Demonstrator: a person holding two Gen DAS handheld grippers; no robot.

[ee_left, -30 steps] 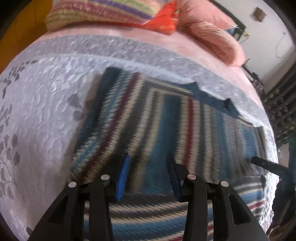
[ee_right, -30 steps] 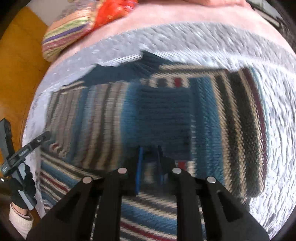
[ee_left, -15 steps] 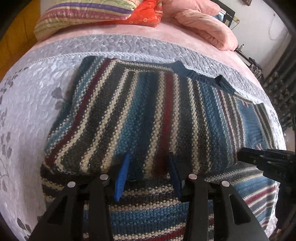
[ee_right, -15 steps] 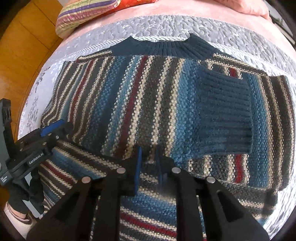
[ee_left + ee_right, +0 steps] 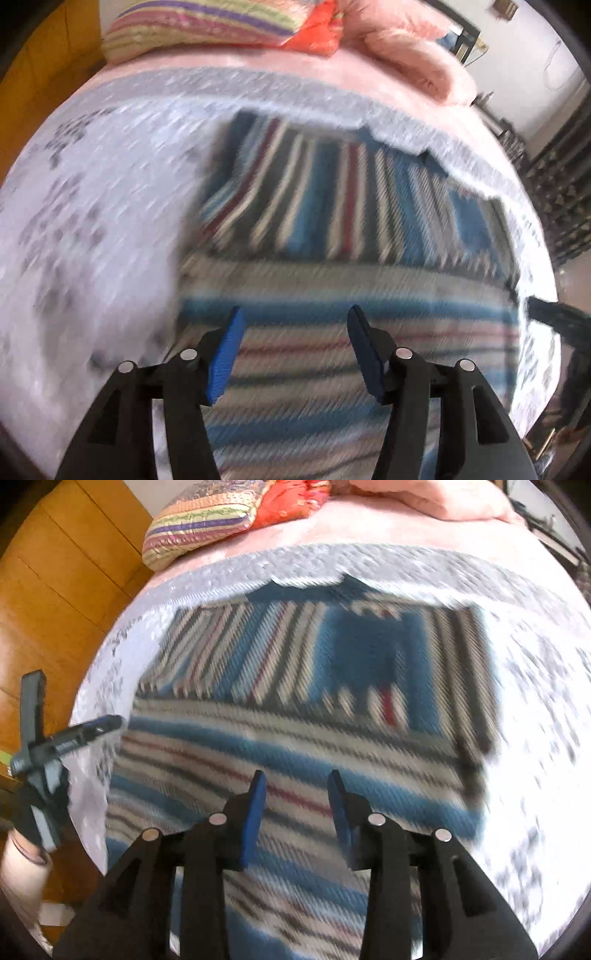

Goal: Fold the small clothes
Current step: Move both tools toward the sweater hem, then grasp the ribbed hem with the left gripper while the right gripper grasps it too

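**Striped sweater lying folded on the bed, both grippers open above it**

Bed: a lavender-grey quilted bedspread (image 5: 96,206) with a dark floral print covers the near part; a pink blanket (image 5: 388,524) shows beyond it. Both views are motion-blurred.

Sweater: a knitted striped sweater (image 5: 351,229) in blue, cream, grey and dark red lies flat in the middle of the bedspread. Its far part shows stripes running away from the camera; the near part shows stripes running crosswise, with a straight edge between the two. In the right wrist view a dark blue ribbed neckline sits at the far edge, and a solid blue ribbed patch (image 5: 376,642) lies on the far half.

Pillows: a multicolour striped pillow (image 5: 199,520) and an orange-red one (image 5: 291,498) at the head of the bed; a pink pillow (image 5: 417,62) beside them.

Left gripper (image 5: 293,332): jaws spread wide, nothing between them, over the near half of the sweater.

Right gripper (image 5: 297,797): jaws apart, empty, also over the near half.

Wooden floor (image 5: 48,602) at left.
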